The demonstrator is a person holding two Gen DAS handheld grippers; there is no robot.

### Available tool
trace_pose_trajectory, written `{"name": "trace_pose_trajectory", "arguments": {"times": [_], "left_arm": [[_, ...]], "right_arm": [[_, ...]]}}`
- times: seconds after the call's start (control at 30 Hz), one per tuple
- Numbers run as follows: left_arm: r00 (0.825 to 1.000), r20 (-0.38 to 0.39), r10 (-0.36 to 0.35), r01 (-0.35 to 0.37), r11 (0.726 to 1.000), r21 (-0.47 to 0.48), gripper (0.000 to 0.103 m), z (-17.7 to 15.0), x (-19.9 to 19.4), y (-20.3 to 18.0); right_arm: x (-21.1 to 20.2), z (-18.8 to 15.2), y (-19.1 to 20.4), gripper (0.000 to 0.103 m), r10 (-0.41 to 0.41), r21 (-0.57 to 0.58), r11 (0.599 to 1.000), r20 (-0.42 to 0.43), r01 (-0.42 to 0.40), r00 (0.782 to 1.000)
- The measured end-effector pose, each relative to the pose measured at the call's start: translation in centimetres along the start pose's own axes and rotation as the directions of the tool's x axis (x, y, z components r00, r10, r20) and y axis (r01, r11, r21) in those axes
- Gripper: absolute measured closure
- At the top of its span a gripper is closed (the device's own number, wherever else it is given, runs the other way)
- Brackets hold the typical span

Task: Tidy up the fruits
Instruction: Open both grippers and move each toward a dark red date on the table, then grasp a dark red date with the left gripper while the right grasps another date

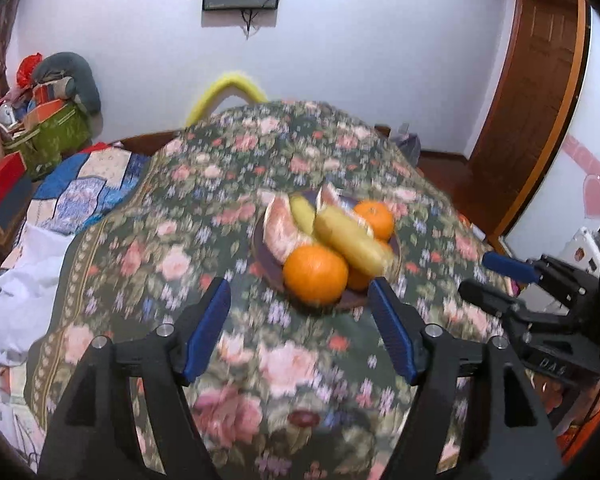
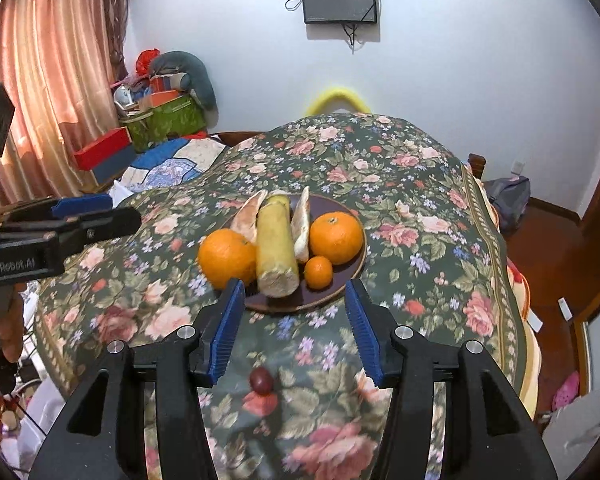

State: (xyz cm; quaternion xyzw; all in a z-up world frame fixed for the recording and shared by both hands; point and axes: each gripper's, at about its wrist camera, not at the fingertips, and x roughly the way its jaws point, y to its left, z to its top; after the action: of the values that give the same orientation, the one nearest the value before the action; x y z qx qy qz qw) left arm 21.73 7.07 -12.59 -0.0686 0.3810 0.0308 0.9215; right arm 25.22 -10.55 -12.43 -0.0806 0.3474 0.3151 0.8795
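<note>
- Dark brown plate (image 2: pixel 342 286) resting on a floral cloth (image 2: pixel 420 220); taken as the landmark for every place below.
- Piled on the plate: one large orange (image 2: pixel 227 258) at the left edge, overhanging the rim; a second large orange (image 2: pixel 336 238) on the right side; a small mandarin (image 2: pixel 318 272) just in front of that second orange.
- Between the two large oranges, a long pale yellow-green fruit (image 2: pixel 277 252), blunt cut end toward the camera, touching the left orange.
- Flanking it, two pale wedge slices (image 2: pixel 301 228), pinkish flesh, one on each side, leaning toward the plate's far rim.
- Same heap in the left wrist view, blurred: plate (image 1: pixel 270 268), near orange (image 1: pixel 315 274), far orange (image 1: pixel 374 218), yellow-green fruit (image 1: pixel 352 240), pink wedge (image 1: pixel 282 232).
- Off the plate, on the cloth well in front of it: a small dark red round fruit (image 2: pixel 262 380), lying apart, seen between the right gripper's fingers.
- Right gripper (image 2: pixel 294 330): jaws spread wide, nothing between the blue pads (image 2: pixel 226 328), tips just short of the plate's near rim.
- Left gripper (image 1: pixel 300 326): jaws likewise wide apart and empty, blue pads (image 1: pixel 206 328) in front of the plate; also seen to the plate's left in the right wrist view (image 2: pixel 96 214).
- Right gripper seen again in the left wrist view (image 1: pixel 496 280), to the plate's right and apart from it.
- Behind the plate, past the cloth's far edge: a yellow curved bar (image 2: pixel 338 98) against the wall.
</note>
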Motion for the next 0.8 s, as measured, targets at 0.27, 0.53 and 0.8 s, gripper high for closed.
{"name": "trace_pose_trajectory", "arguments": {"times": [0.27,0.53,0.8], "left_arm": [[0.998,-0.058,0.002,-0.003,1.0,-0.015,0.023,-4.2,0.1,0.0],[0.994,-0.11,0.009,-0.007,1.0,0.012,0.024,-7.4,1.1,-0.7],[0.988,-0.157,0.001,-0.002,1.0,-0.008,0.036,-9.5,2.7,-0.4]], "right_arm": [[-0.1,-2.1,1.3,0.054,0.003,0.003,1.0,-0.037,-0.003,0.999],[0.7,-3.6,1.6,0.054,0.002,0.014,1.0,-0.074,-0.001,0.997],[2.0,-4.6,1.5,0.054,0.002,0.017,1.0,-0.109,0.0,0.994]]}}
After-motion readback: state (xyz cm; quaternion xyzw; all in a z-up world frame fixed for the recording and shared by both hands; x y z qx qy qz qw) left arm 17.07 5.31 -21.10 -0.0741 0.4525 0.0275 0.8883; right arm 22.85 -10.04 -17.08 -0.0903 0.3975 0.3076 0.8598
